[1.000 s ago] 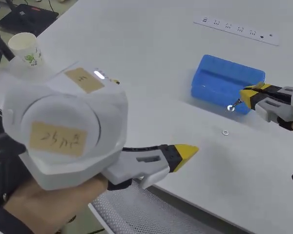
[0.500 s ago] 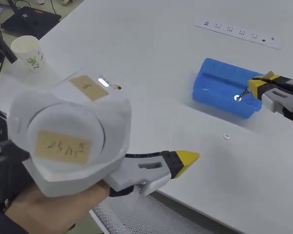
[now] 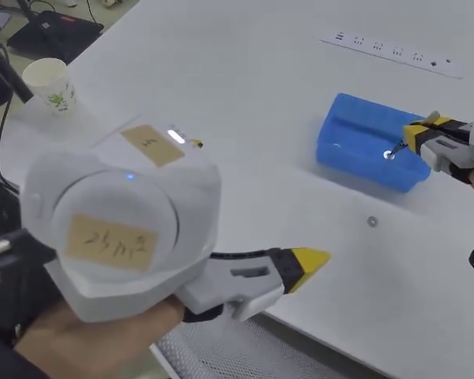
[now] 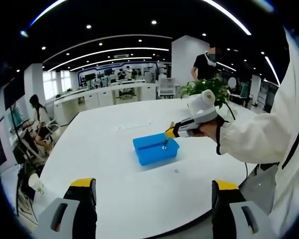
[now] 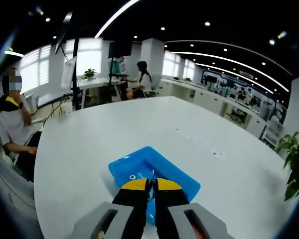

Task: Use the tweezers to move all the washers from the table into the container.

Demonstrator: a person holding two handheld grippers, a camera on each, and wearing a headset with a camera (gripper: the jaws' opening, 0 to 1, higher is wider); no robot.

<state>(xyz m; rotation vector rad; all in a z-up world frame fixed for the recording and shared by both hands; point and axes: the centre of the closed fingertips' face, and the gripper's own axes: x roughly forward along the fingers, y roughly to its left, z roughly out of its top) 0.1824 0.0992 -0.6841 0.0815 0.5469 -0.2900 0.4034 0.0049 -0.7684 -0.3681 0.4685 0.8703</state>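
- Two tan labels (image 3: 110,241) stick to the white body behind the left claw (image 4: 153,184). Both carry handwriting, too scrawled to read for certain.
- A paper cup (image 3: 51,83) at 10 o'clock on the table (image 3: 221,79) bears a green print, too small to read.
- A white power strip (image 3: 391,54) lies at 1 o'clock, its markings too small to read.
- The right claw (image 5: 152,185) is pinched narrow on the tweezers (image 3: 396,148), which stick out from between its yellow tips.
- The tweezers' tips grip a washer (image 3: 389,155), a small shiny metal ring, over the 3 o'clock end of the container (image 3: 355,130). I cannot tell whether the ring touches the container's floor.
- The container is a bright blue, shallow rectangular tray with rounded corners, at 2 o'clock on the table.
- A second washer (image 3: 371,222), the same small silver ring, lies flat on the table at 6 o'clock from the container, near it but apart.
- A third washer (image 5: 132,177), a pale ring, lies inside the container, at 9 o'clock from the tweezers' tips in the right gripper view.
- The left claw stands wide and holds nothing, its black jaws yellow-tipped. It is at the table's 6 o'clock edge, well apart from the container.
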